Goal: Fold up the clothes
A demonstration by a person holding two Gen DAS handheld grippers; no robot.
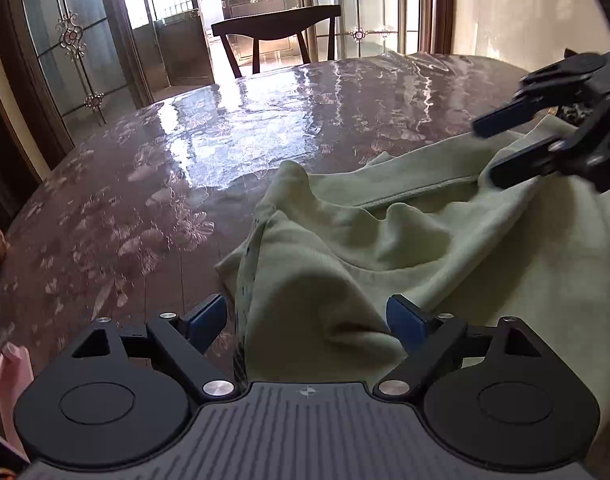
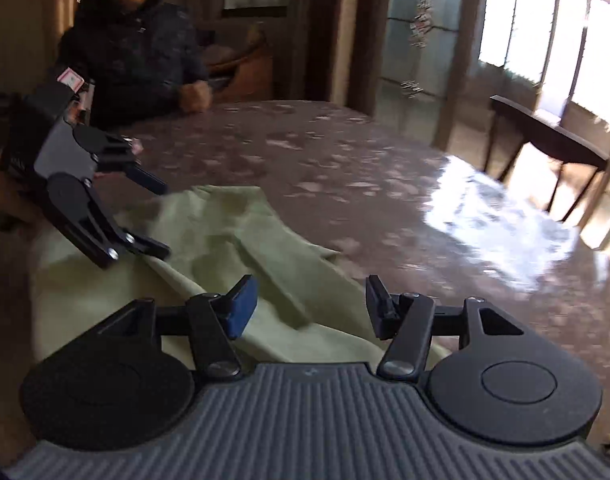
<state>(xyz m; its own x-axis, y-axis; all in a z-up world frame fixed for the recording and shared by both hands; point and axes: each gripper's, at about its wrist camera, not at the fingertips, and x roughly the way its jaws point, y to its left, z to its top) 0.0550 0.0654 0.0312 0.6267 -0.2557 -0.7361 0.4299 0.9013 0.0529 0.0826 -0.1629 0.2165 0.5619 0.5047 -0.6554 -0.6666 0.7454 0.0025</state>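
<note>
1. The left gripper (image 1: 307, 318) has its jaws spread wide, with a raised fold of the pale green garment (image 1: 385, 240) between them; its blue pads (image 1: 405, 320) do not press the cloth.
2. The right gripper (image 2: 311, 306) is also open over the garment (image 2: 225, 232), clamping nothing.
3. The garment lies crumpled on the near side of the table (image 1: 145, 200), which carries a glossy floral cover with bright glare.
4. A pink object (image 1: 9, 380) shows at the near left edge.
5. A red-and-white label (image 2: 69, 77) sits on the left gripper's body; its writing is unreadable.
6. At the far side, a seated person (image 2: 133, 48) rests a hand (image 2: 195, 96) on the table.
7. A dark wooden chair (image 1: 277, 32) stands beyond, before patterned glass doors (image 1: 69, 36).
</note>
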